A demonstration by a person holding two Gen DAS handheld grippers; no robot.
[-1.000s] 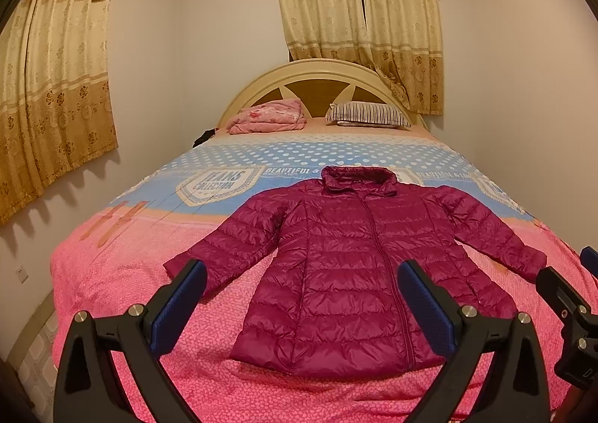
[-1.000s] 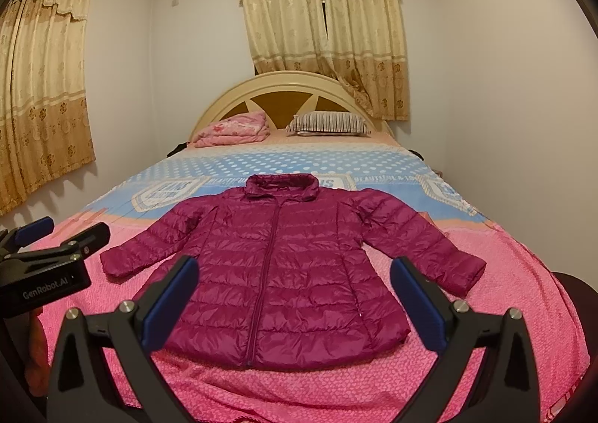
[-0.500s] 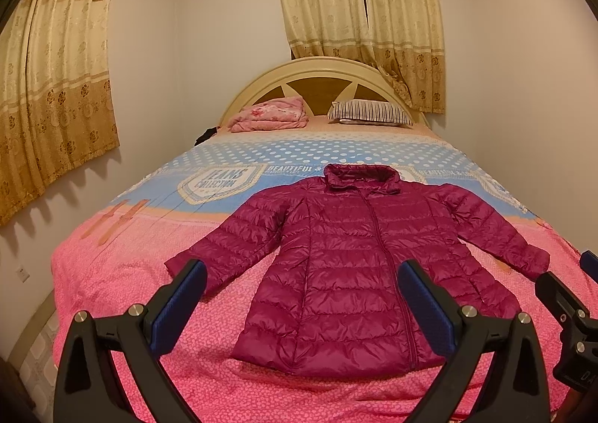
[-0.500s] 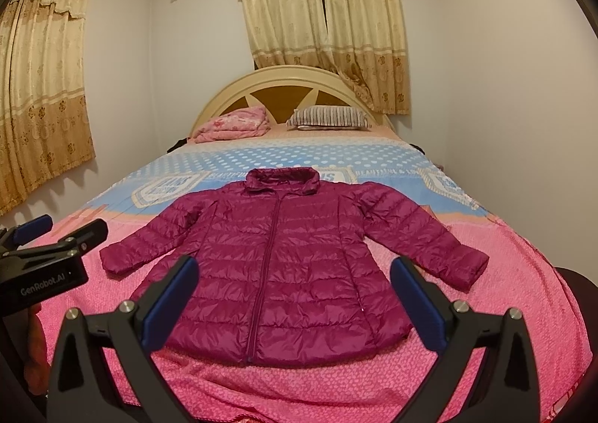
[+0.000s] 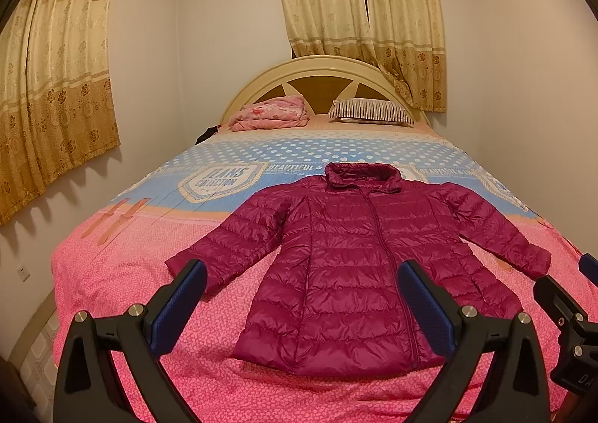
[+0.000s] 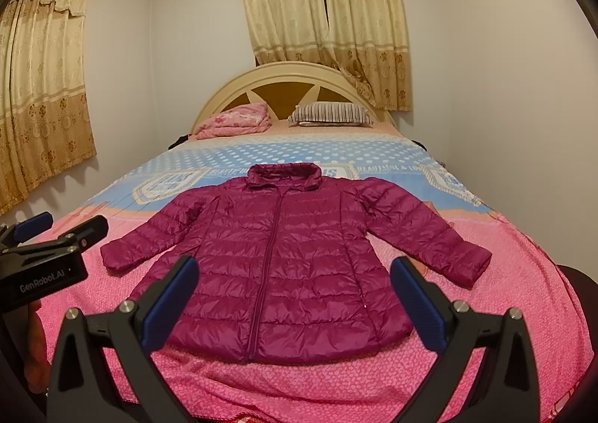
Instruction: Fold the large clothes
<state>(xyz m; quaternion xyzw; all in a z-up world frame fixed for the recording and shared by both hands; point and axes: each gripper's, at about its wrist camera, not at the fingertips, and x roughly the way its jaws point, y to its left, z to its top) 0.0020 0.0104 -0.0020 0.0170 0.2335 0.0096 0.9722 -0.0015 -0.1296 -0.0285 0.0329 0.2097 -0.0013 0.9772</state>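
Both units are held above the foot of the bed (image 5: 112, 284), aimed forward over it toward the headboard (image 5: 321, 66).

Left hand-held gripper (image 5: 302, 296): fingers spread wide apart, blue pads (image 5: 179, 305) facing inward, nothing between them and no contact with fabric.

Right hand-held gripper (image 6: 295, 296): fingers likewise spread wide, empty, clear of the bedding.

Task item: the magenta quilted jacket (image 5: 358, 266) lies flat on the pink bedspread, front up, zipped, collar toward the headboard, hem toward the cameras, both sleeves angled outward and down.

View differences:
- The left wrist view shows part of the right unit at its right edge, near the jacket's sleeve cuff (image 5: 538, 260).
- The right wrist view shows the left unit at its left edge, with a "GenRobot.AI" label (image 6: 46, 277) on its body, and a strip of the person's hand beneath it.
- A striped pillow (image 6: 330, 113) and a folded pink quilt (image 6: 235, 120) lie at the headboard in both views.
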